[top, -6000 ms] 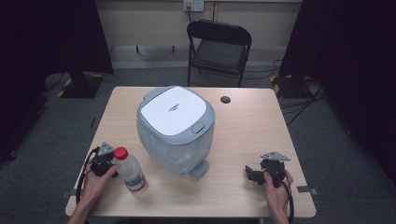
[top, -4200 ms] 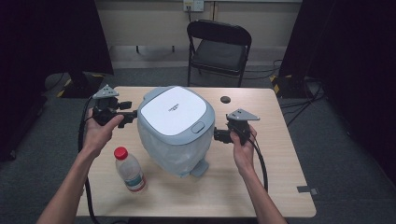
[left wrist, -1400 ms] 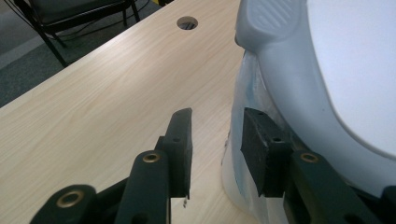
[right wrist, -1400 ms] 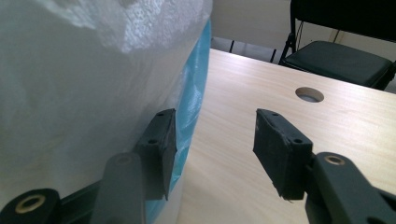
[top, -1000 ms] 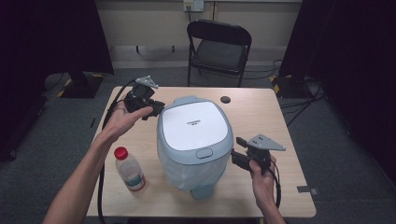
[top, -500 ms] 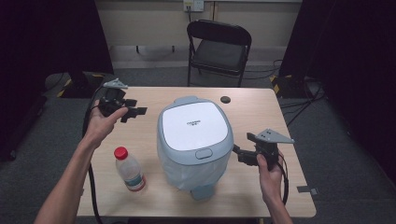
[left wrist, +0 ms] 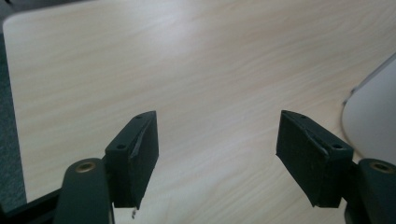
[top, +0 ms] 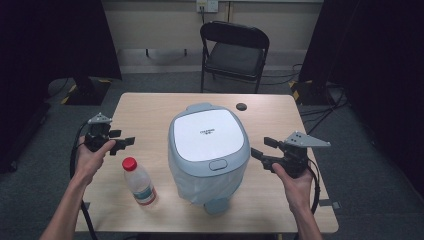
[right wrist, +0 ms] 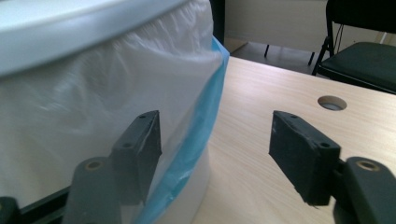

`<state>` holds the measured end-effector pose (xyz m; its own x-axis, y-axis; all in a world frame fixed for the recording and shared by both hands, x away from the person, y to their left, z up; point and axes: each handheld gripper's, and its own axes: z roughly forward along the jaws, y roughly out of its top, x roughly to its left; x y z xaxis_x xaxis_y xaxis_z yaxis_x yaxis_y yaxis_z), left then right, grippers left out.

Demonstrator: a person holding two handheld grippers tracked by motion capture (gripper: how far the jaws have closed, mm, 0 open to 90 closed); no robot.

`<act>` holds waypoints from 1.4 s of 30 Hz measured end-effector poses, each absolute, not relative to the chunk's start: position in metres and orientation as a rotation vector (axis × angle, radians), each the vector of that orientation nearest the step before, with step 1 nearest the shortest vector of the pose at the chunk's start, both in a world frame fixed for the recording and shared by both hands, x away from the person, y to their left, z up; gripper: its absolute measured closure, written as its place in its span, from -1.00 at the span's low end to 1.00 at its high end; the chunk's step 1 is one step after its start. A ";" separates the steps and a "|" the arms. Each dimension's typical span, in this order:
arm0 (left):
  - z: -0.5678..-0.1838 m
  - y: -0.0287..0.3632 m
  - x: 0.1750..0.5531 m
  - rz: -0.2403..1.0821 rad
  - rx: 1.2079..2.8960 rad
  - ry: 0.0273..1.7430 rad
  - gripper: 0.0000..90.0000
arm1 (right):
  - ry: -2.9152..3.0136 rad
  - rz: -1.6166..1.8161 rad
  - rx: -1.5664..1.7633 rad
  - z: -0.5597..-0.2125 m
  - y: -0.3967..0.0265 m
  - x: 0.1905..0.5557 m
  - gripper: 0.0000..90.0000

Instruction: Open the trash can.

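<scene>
At the centre of the high view, the lidded bin stands on the table, lid down, its plastic liner bunched under the rim. The left gripper sits at the left of the frame, just above the bottle; its jaws have just been opening and hold nothing, with bare wood between them in the left gripper view. The right gripper points at the bin's right flank; its jaws have just been closing, yet gape apart and empty beside the liner. Judging by this, the bin looks placed, and the bottle has yet to be picked up.
</scene>
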<state>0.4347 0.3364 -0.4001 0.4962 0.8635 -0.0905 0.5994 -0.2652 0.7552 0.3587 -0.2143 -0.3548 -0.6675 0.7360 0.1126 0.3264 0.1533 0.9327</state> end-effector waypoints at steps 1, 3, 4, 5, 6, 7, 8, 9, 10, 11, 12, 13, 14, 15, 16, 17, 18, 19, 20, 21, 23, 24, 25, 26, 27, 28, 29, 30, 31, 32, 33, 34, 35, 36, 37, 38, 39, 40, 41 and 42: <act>-0.406 0.338 0.433 0.444 1.979 1.214 -0.35 | 2.067 1.552 0.993 -0.350 -0.216 0.356 -0.11; -0.417 0.341 0.429 0.449 1.991 1.227 -0.35 | 2.062 1.562 0.984 -0.347 -0.217 0.354 -0.13; -0.422 0.341 0.426 0.472 1.990 1.227 -0.34 | 2.065 1.580 0.973 -0.345 -0.217 0.352 -0.13; -0.428 0.342 0.423 0.478 1.999 1.220 -0.33 | 2.070 1.601 0.965 -0.342 -0.217 0.351 -0.17; -0.434 0.343 0.421 0.478 2.010 1.224 -0.33 | 2.062 1.647 0.968 -0.334 -0.216 0.346 -0.29; -0.439 0.343 0.420 0.471 2.008 1.240 -0.33 | 2.062 1.647 0.968 -0.334 -0.216 0.346 -0.29; -0.444 0.344 0.419 0.464 2.011 1.255 -0.33 | 2.063 1.667 0.970 -0.331 -0.216 0.345 -0.31; -0.449 0.344 0.419 0.463 2.014 1.268 -0.33 | 2.074 1.694 0.951 -0.327 -0.215 0.344 -0.30; -0.454 0.344 0.419 0.461 2.032 1.277 -0.33 | 2.074 1.707 0.930 -0.323 -0.213 0.342 -0.31; -0.458 0.344 0.418 0.459 2.030 1.284 -0.33 | 2.063 1.722 0.912 -0.318 -0.212 0.340 -0.31; -0.462 0.344 0.417 0.454 2.027 1.287 -0.33 | 2.060 1.747 0.872 -0.310 -0.208 0.335 -0.31; -0.466 0.344 0.417 0.451 2.029 1.292 -0.33 | 2.060 1.747 0.872 -0.310 -0.208 0.335 -0.31; -0.469 0.342 0.417 0.438 2.047 1.296 -0.33 | 2.067 1.756 0.850 -0.306 -0.205 0.333 -0.31; -0.472 0.340 0.417 0.432 2.063 1.305 -0.33 | 2.076 1.764 0.821 -0.303 -0.201 0.331 -0.31; -0.475 0.337 0.416 0.436 2.060 1.301 -0.26 | 2.093 1.769 0.778 -0.299 -0.193 0.326 -0.34; -0.479 0.333 0.415 0.448 2.072 1.304 -0.26 | 2.093 1.769 0.778 -0.299 -0.193 0.326 -0.34; -0.482 0.330 0.415 0.465 2.098 1.314 -0.26 | 2.101 1.773 0.764 -0.298 -0.188 0.324 -0.38; -0.487 0.328 0.416 0.452 2.122 1.316 -0.26 | 2.118 1.782 0.747 -0.297 -0.183 0.322 -0.41; -0.489 0.327 0.416 0.479 2.118 1.298 -0.33 | 2.143 1.798 0.727 -0.296 -0.179 0.321 -0.43; -0.490 0.326 0.415 0.493 2.104 1.303 -0.34 | 2.157 1.801 0.704 -0.295 -0.174 0.319 -0.43; -0.490 0.326 0.414 0.494 2.097 1.307 -0.32 | 2.189 1.802 0.648 -0.294 -0.165 0.313 -0.47; -0.490 0.326 0.414 0.496 2.097 1.303 -0.33 | 2.202 1.802 0.631 -0.293 -0.162 0.312 -0.46; -0.491 0.327 0.414 0.504 2.094 1.302 -0.33 | 2.226 1.795 0.591 -0.292 -0.156 0.310 -0.41; -0.492 0.326 0.413 0.506 2.080 1.304 -0.34 | 2.246 1.786 0.564 -0.292 -0.152 0.308 -0.35; -0.493 0.326 0.413 0.513 2.070 1.306 -0.35 | 2.262 1.782 0.548 -0.292 -0.148 0.307 -0.29; -0.493 0.326 0.412 0.517 2.065 1.307 -0.35 | 2.280 1.776 0.521 -0.292 -0.144 0.305 -0.23; -0.493 0.326 0.412 0.523 2.064 1.310 -0.35 | 2.301 1.770 0.495 -0.293 -0.140 0.303 -0.18; -0.493 0.326 0.412 0.517 2.062 1.304 -0.36 | 2.317 1.758 0.471 -0.293 -0.136 0.301 -0.13; -0.494 0.326 0.412 0.517 2.058 1.304 -0.36 | 2.338 1.747 0.444 -0.293 -0.132 0.299 -0.11; -0.494 0.326 0.412 0.517 2.058 1.302 -0.36 | 2.348 1.741 0.425 -0.293 -0.129 0.297 -0.08; -0.494 0.326 0.411 0.519 2.058 1.302 -0.36 | 2.364 1.743 0.401 -0.293 -0.127 0.295 -0.03; -0.494 0.326 0.411 0.522 2.056 1.302 -0.36 | 2.384 1.739 0.386 -0.292 -0.126 0.294 -0.01; -0.494 0.326 0.411 0.524 2.056 1.301 -0.37 | 2.392 1.719 0.372 -0.291 -0.124 0.292 -0.01; -0.494 0.326 0.411 0.525 2.055 1.302 -0.37 | 2.390 1.704 0.370 -0.291 -0.123 0.291 0.01; -0.494 0.326 0.412 0.526 2.053 1.302 -0.37 | 2.389 1.689 0.375 -0.290 -0.122 0.290 0.02; -0.495 0.326 0.412 0.525 2.050 1.303 -0.37 | 2.391 1.684 0.380 -0.290 -0.122 0.290 0.02; -0.495 0.326 0.412 0.522 2.049 1.303 -0.37 | 2.393 1.675 0.385 -0.289 -0.121 0.289 0.04; -0.494 0.326 0.412 0.530 2.057 1.299 -0.37 | 2.404 1.656 0.385 -0.289 -0.120 0.288 0.07; -0.495 0.326 0.412 0.525 2.050 1.302 -0.37 | 2.402 1.643 0.388 -0.289 -0.120 0.287 0.08; -0.494 0.326 0.412 0.529 2.055 1.299 -0.37 | 2.400 1.636 0.387 -0.289 -0.120 0.287 0.08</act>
